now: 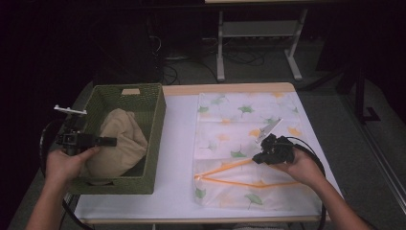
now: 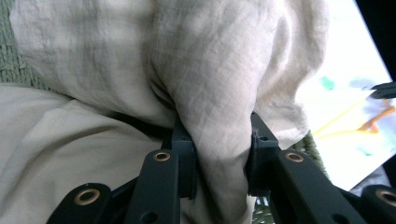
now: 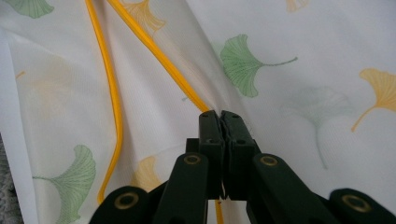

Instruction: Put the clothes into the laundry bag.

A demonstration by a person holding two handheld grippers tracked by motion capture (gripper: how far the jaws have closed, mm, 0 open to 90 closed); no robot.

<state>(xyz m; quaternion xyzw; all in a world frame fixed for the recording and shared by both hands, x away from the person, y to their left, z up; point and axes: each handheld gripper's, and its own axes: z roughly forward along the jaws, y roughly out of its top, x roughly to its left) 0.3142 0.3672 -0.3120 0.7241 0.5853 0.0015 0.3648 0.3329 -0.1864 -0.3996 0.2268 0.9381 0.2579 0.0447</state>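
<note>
Beige cloth (image 1: 117, 143) is sitting in the green basket (image 1: 155, 139) at the table's left edge, with bare table (image 1: 177, 143) beside it. The left gripper (image 2: 217, 140) is squeezing a fold of it. The right gripper (image 3: 220, 116) is pinching the leaf-print bag (image 3: 289, 60) by its yellow edge (image 3: 154, 46).

A lab: bare table (image 1: 177, 143), desk frame (image 1: 258, 43), loose floor cables (image 1: 239, 58).

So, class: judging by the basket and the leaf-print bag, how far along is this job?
Done: the laundry bag lies flat, its mouth pinched by the right gripper. In hand: the left gripper clamps the beige cloth, which sits in the green basket. Left: moving the cloth into the bag.
</note>
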